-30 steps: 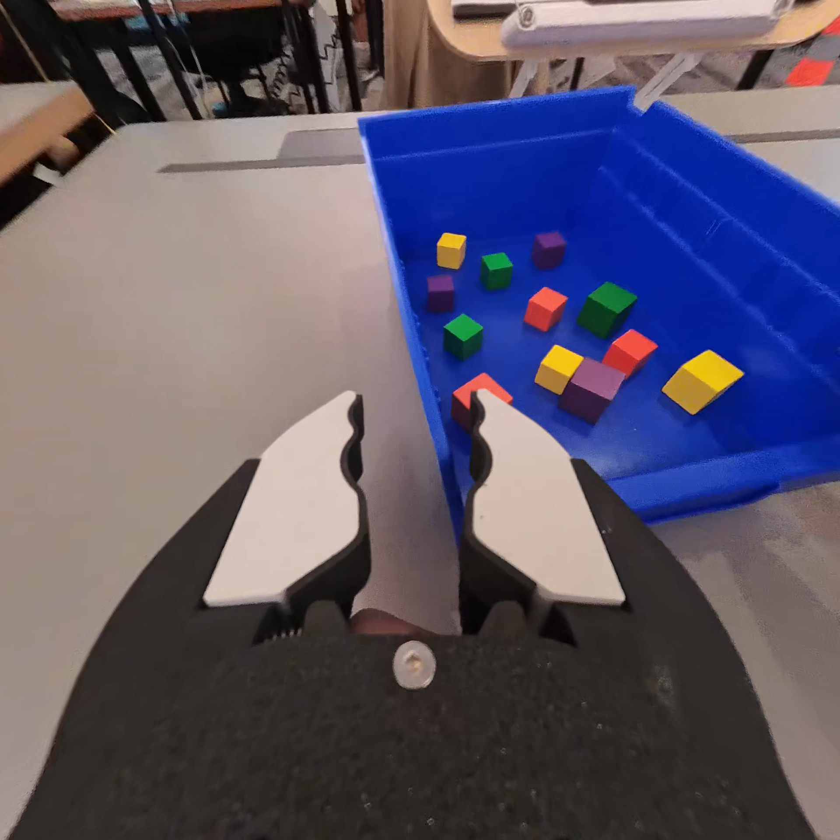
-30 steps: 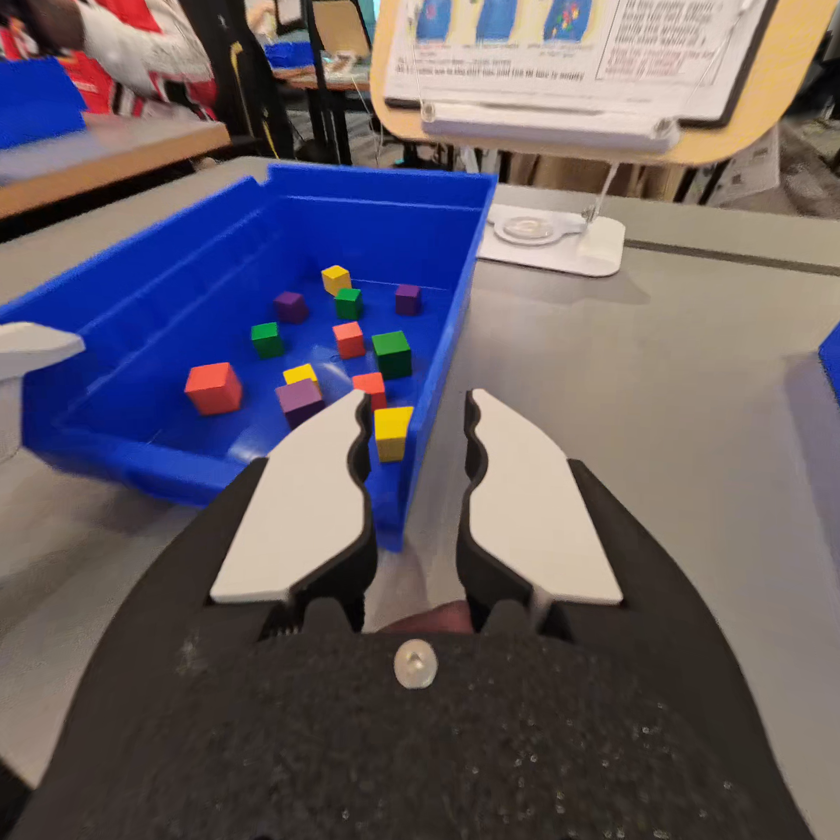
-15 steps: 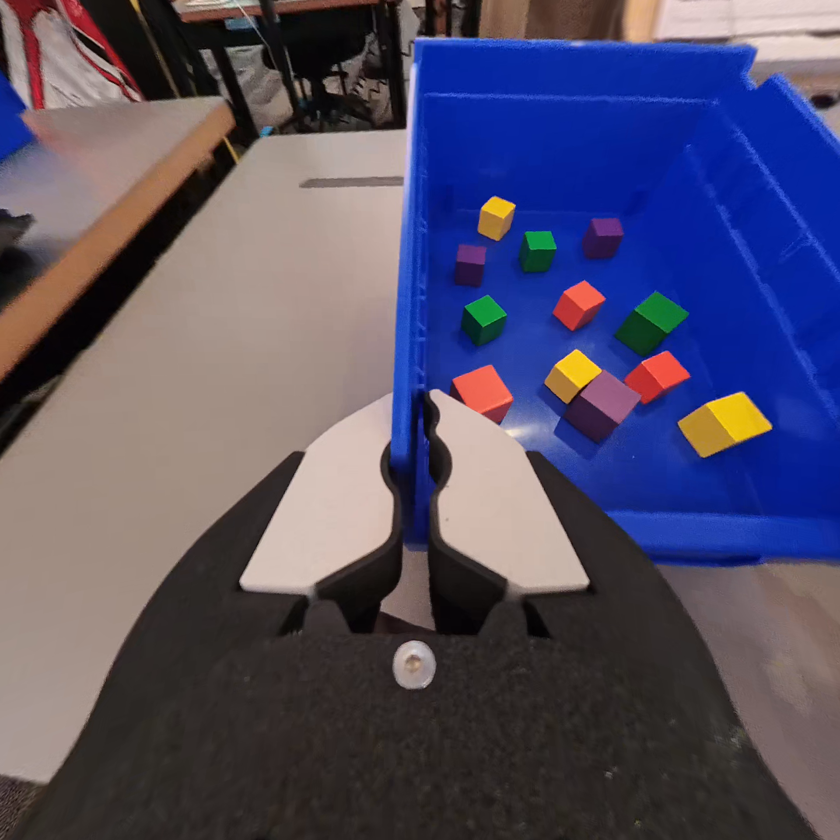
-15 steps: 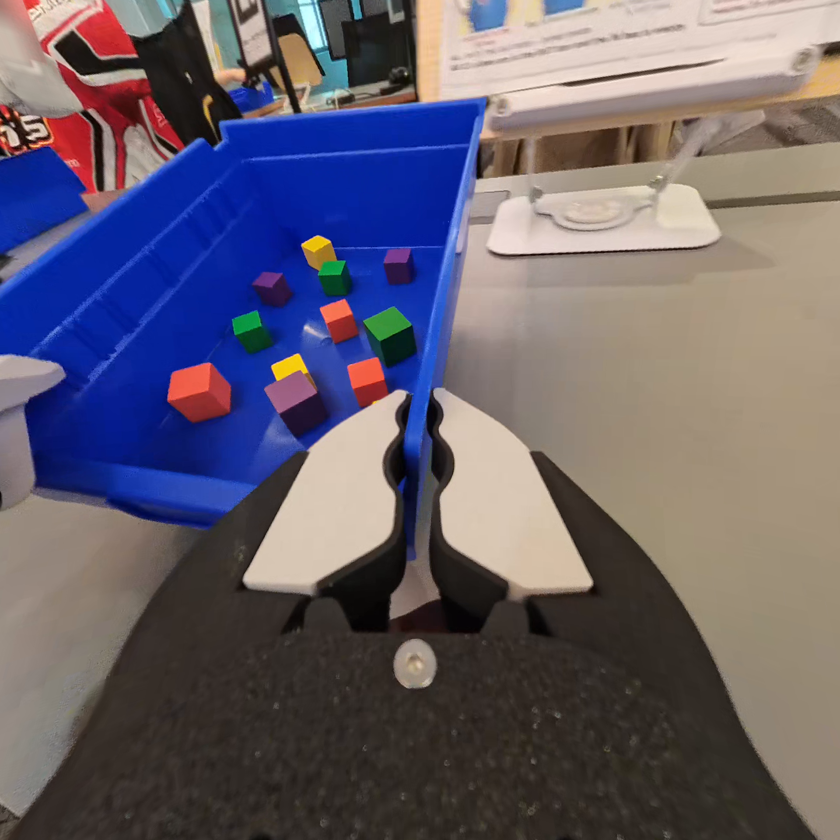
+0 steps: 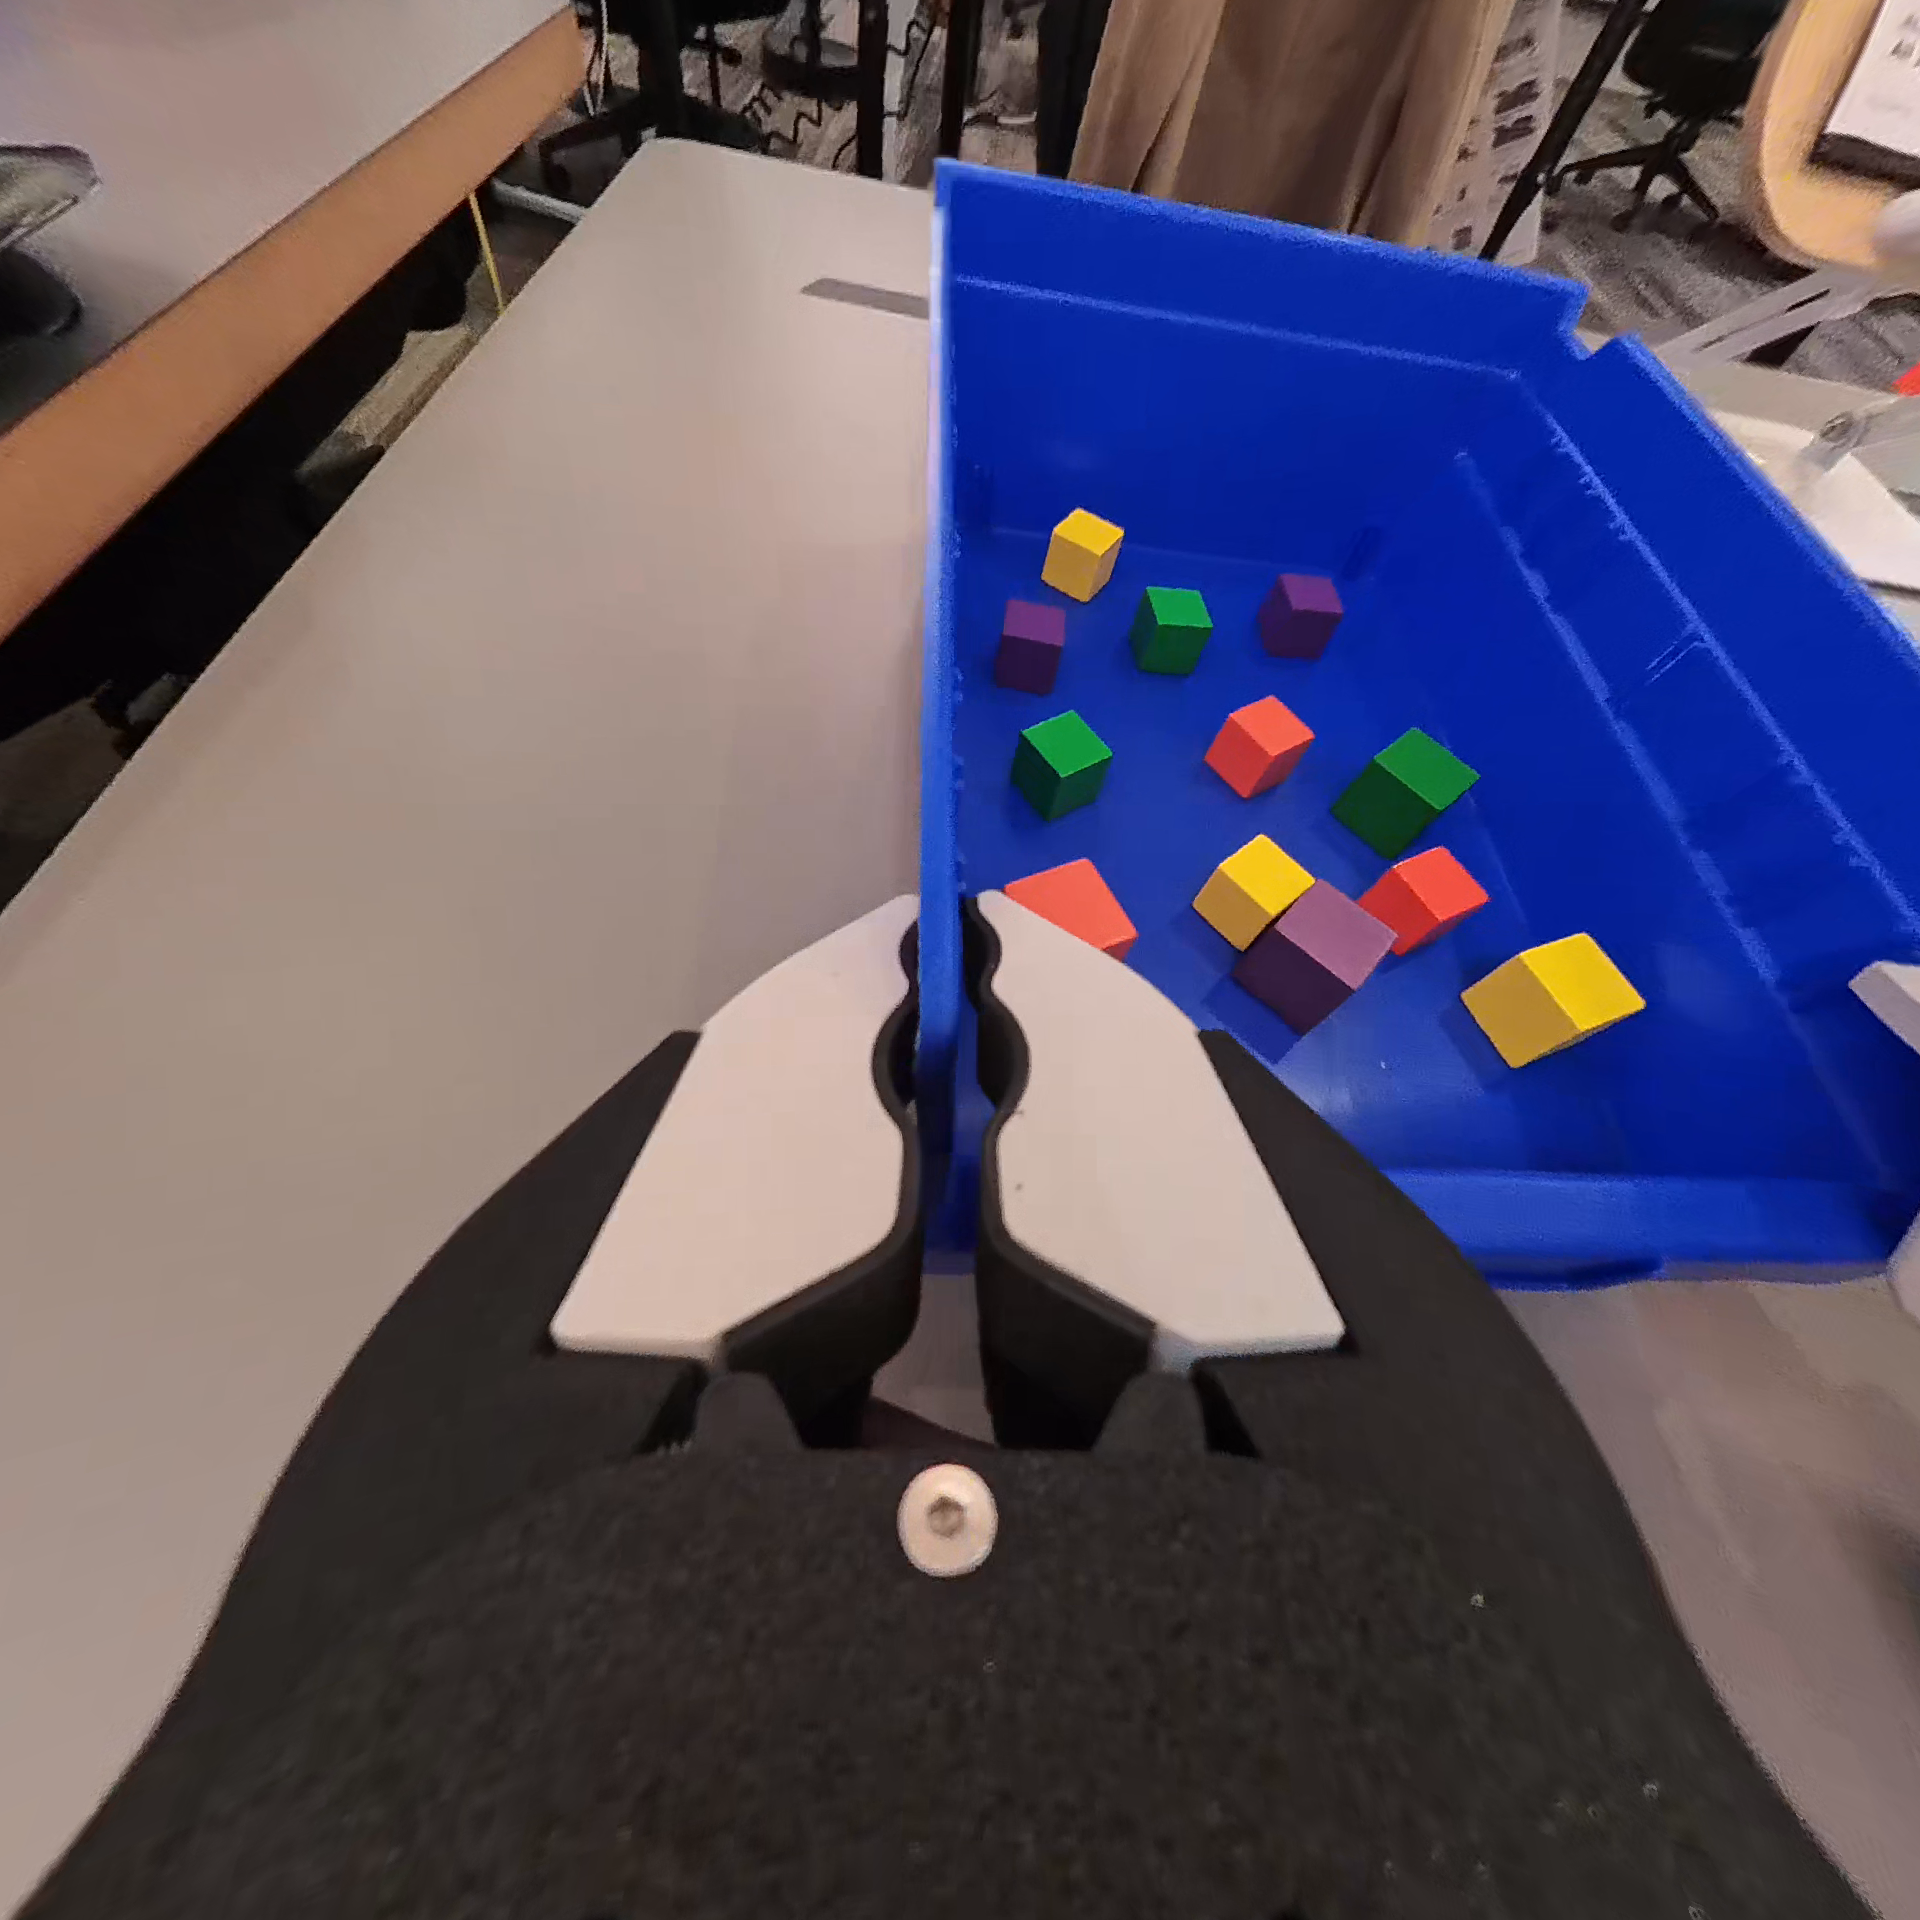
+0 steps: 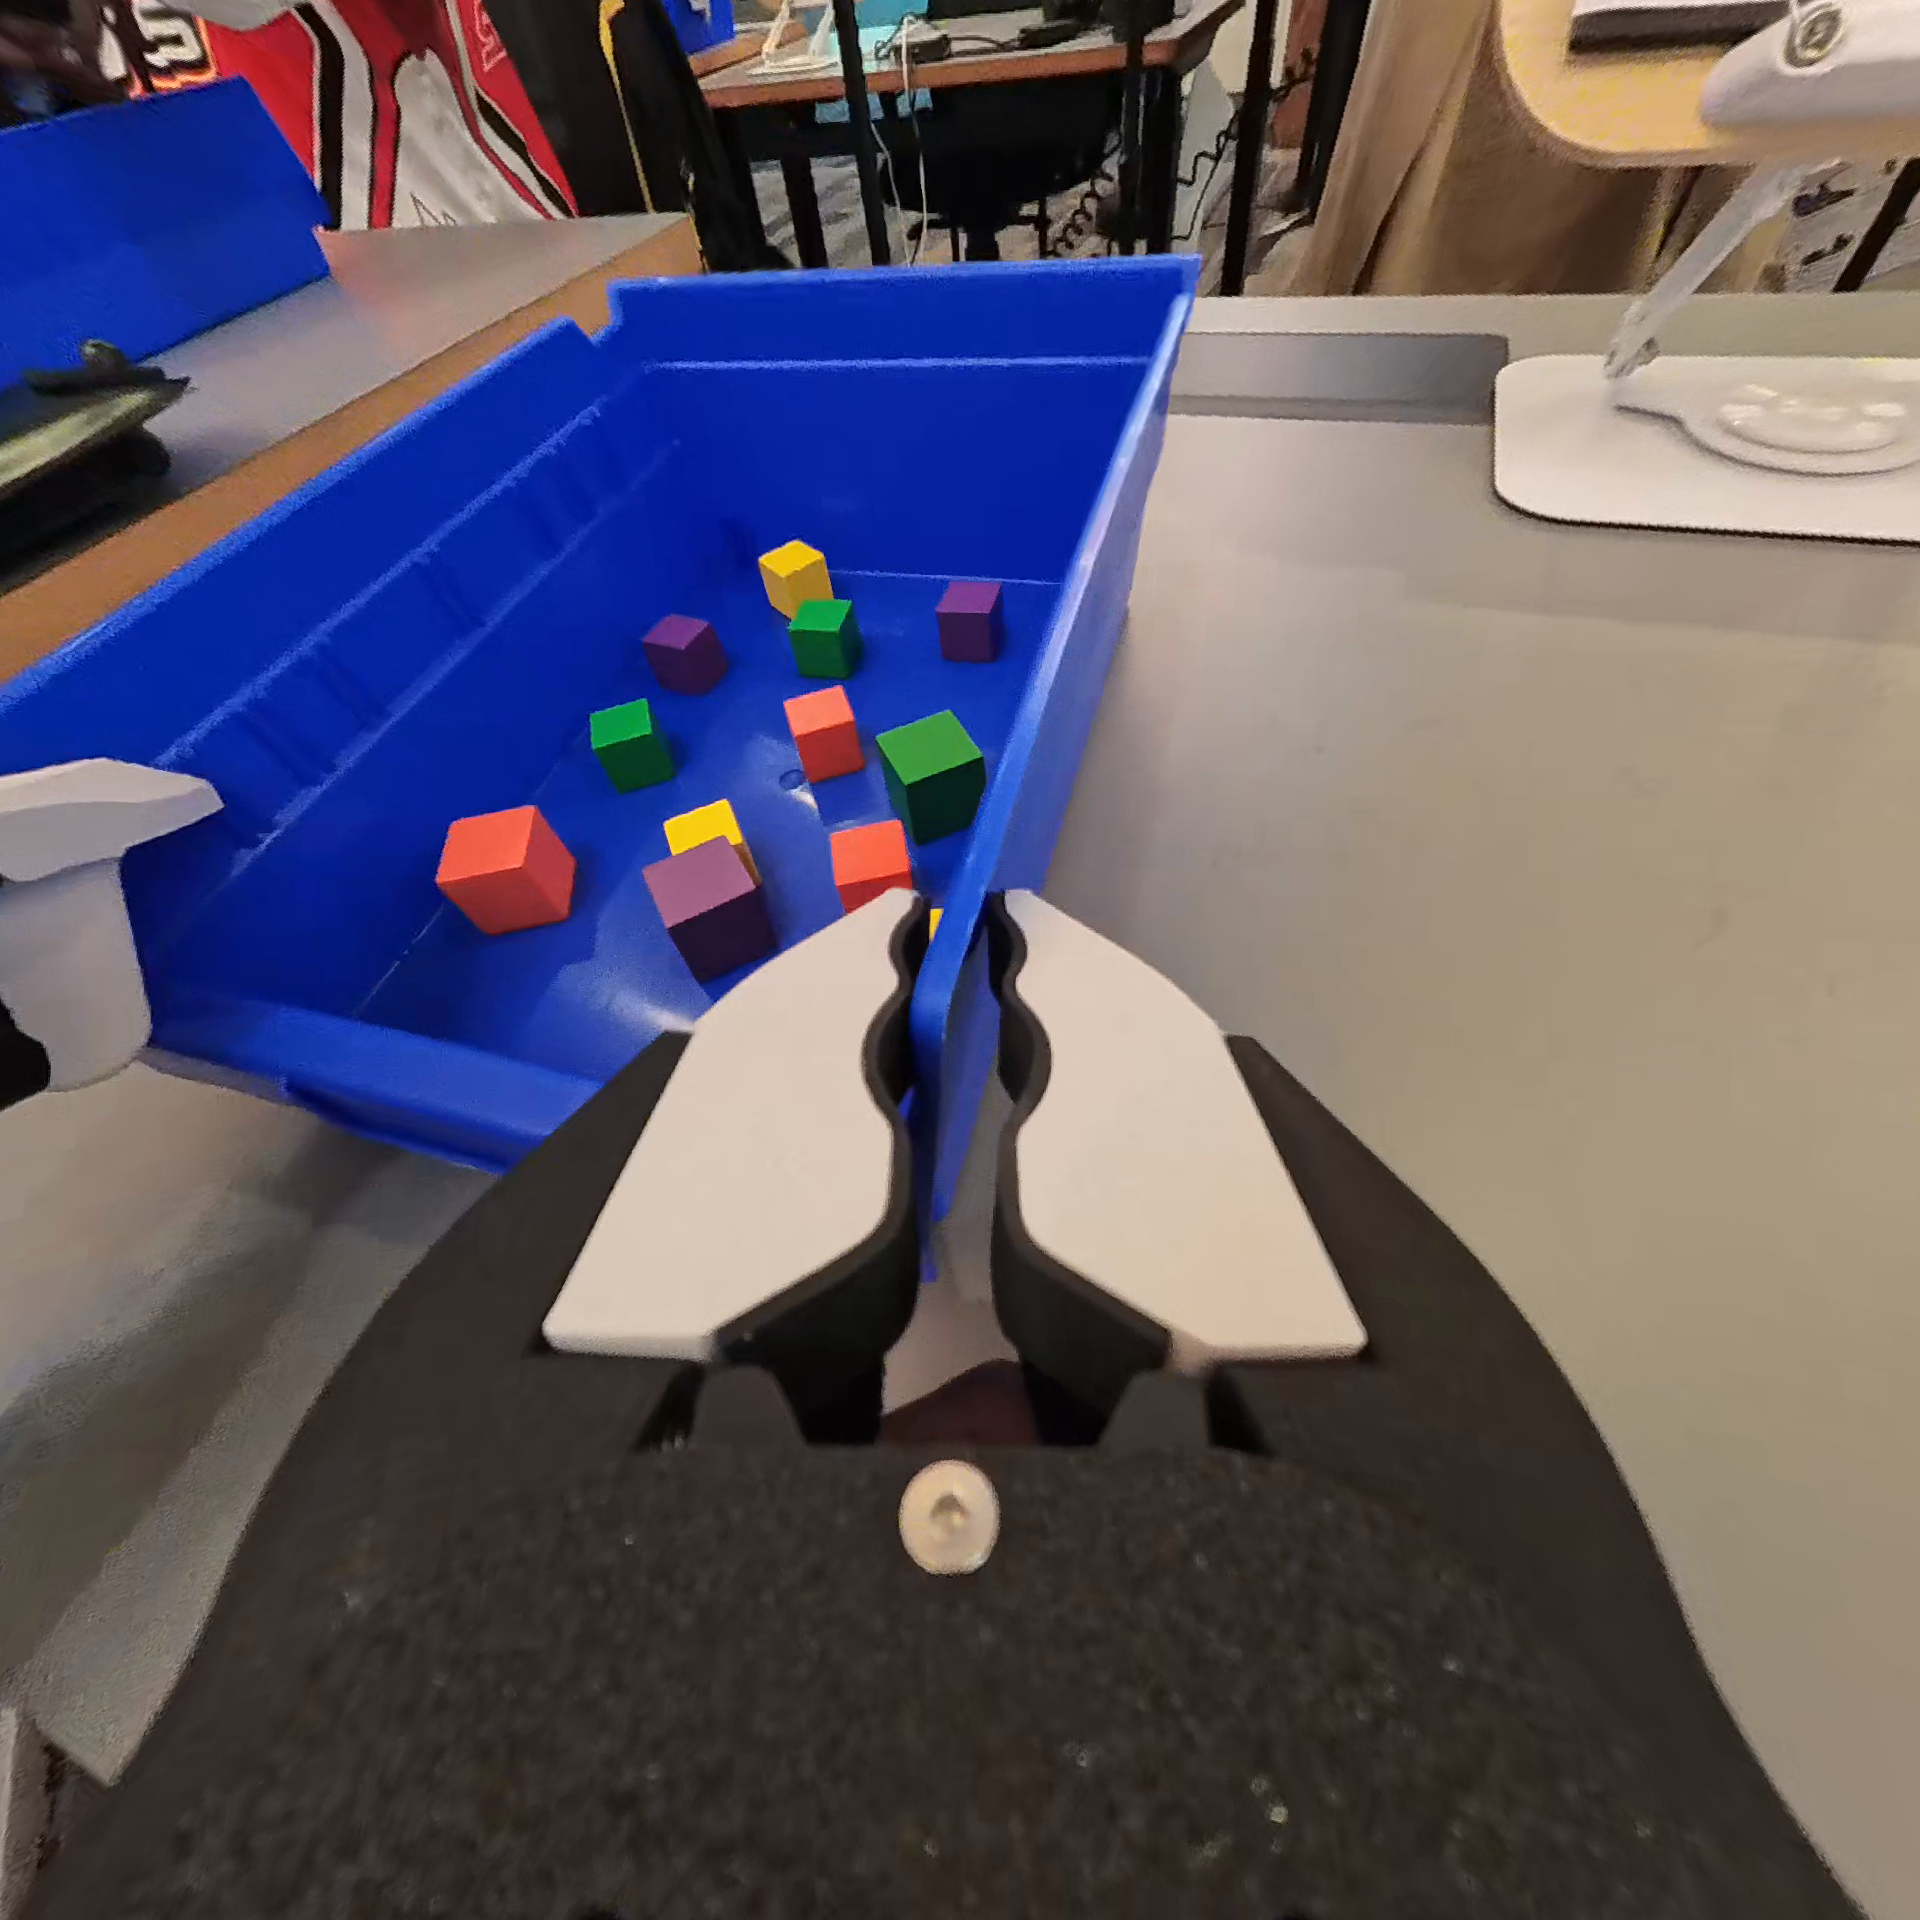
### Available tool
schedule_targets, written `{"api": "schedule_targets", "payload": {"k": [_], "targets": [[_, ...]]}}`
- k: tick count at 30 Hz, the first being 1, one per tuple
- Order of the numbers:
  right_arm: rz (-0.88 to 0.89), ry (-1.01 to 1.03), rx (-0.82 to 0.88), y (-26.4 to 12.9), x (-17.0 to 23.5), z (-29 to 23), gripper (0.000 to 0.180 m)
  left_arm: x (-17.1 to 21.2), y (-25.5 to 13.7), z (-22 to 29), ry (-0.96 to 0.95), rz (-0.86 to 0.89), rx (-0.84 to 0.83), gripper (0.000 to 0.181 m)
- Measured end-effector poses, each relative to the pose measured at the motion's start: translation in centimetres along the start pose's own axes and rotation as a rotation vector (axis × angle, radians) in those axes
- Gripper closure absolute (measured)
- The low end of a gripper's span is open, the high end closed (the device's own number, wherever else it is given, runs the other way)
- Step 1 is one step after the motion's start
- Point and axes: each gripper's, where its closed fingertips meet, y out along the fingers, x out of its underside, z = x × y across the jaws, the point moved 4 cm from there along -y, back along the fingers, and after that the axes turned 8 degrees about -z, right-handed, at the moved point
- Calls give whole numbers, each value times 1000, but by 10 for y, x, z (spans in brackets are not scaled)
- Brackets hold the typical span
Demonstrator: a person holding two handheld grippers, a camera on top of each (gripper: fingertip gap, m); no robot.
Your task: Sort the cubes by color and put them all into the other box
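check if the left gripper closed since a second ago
Yes. The left gripper stood open beside the blue bin; its fingers have come together on the bin's left wall, one outside, one inside.

Left gripper [image 5: 943,925] jaws clamped on blue box [image 5: 1226,343] left wall; cubes [image 5: 1259,744] scattered inside.

The blue bin [image 5: 1195,343] looks like smooth, slightly glossy plastic, and the cubes [image 5: 1257,743] inside have a matt painted finish. The grey worktop [image 5: 520,727] is smooth and matt. Each gripper body is rough black foam-like material with a shiny metal screw [image 6: 948,1521].
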Motion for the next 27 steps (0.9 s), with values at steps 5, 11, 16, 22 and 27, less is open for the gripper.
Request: {"api": "schedule_targets", "payload": {"k": [5,11,16,22,27], "targets": [[21,-2,-34,6,-3,8,166,-4,8,5,-12,17,22,177],[79,-81,-153,-20,-11,17,138,-14,9,1,8,44,-80,151],[77,-293,-370,-95,-6,63,138,-30,-35,24,59,133,-159,148],[15,-289,-421,-157,20,195,132,6,-62,151,41,106,382,144],[107,-158,-374,-207,46,276,131,51,-69,197,117,107,364,137]]}}
